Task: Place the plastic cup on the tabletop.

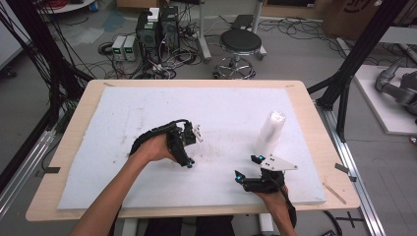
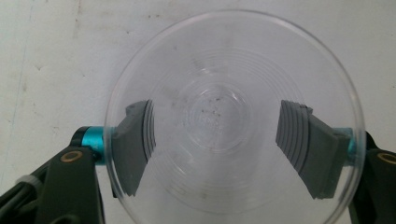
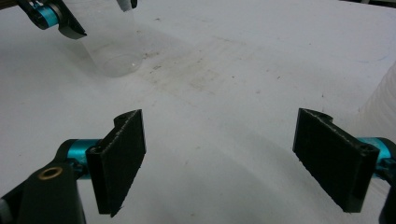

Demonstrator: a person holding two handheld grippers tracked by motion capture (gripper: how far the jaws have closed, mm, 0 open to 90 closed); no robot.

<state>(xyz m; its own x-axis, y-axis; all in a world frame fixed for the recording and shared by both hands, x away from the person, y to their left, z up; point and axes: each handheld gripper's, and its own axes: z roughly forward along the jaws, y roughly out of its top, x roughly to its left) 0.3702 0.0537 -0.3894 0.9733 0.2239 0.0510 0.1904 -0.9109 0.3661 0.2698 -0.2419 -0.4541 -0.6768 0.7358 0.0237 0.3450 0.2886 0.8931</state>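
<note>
**Cup handling on a white foam-topped table**

Left gripper (image 1: 189, 147), held near the middle of the white pad (image 1: 147, 113), has its jaws set against the outside of a clear plastic cup (image 2: 233, 112); seen down through the cup's mouth, both pads (image 2: 135, 140) press the wall from opposite sides. In the right gripper view the same cup stands upright on the pad. Right gripper (image 1: 248, 167) rests near the front edge, jaws spread wide with nothing between them. A stack of clear cups (image 1: 270, 130) stands just beyond it, apart from its jaws.
</note>
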